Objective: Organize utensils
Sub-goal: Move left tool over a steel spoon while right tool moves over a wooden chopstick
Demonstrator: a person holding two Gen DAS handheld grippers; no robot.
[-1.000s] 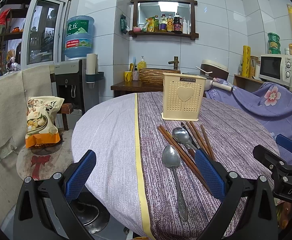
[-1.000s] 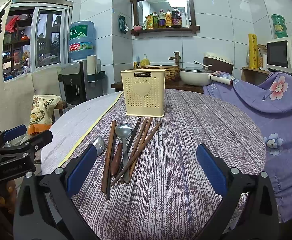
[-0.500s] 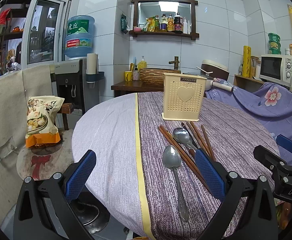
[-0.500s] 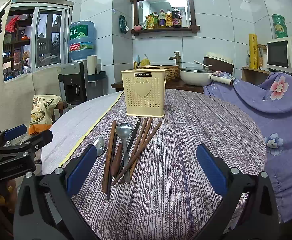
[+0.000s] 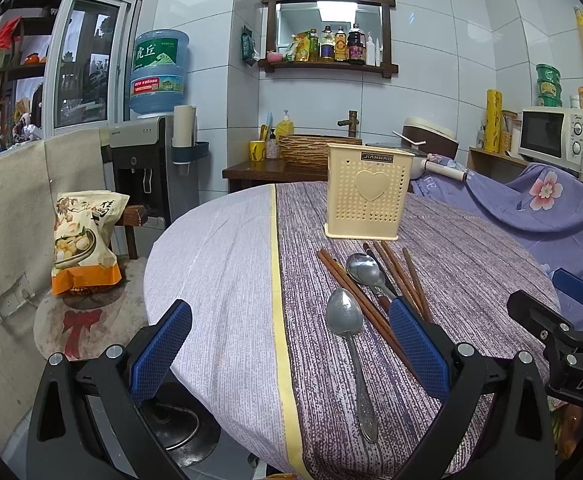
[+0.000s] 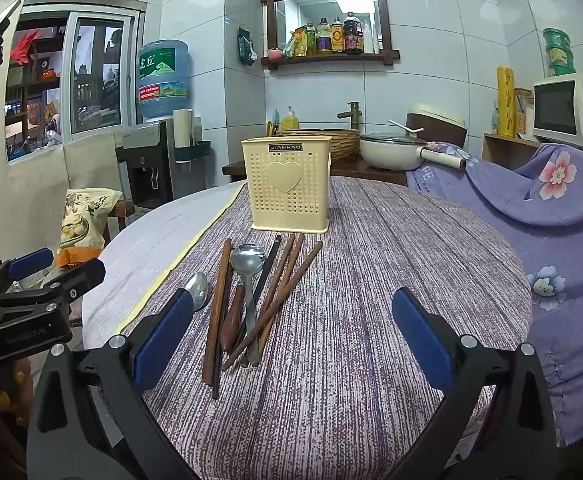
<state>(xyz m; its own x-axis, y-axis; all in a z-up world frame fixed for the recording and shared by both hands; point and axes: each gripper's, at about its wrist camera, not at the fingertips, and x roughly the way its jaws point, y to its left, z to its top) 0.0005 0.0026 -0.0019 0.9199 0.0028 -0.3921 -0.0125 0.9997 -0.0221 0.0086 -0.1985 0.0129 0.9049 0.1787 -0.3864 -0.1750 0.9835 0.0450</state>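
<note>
Cream holder (image 6: 287, 185) standing empty-looking, spoons (image 5: 345, 316) and chopsticks (image 6: 277, 292) all loose on cloth; left gripper (image 5: 289, 346), right gripper (image 6: 293, 332) gaping wide, holding nothing

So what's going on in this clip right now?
A person holds a gripper in each hand over a round table. The left gripper and right gripper are both open and hold nothing. Two spoons, one apart and one among the chopsticks, lie loose with the chopsticks in front of the cream utensil holder, which stands upright. Nothing has been picked up yet.
</note>
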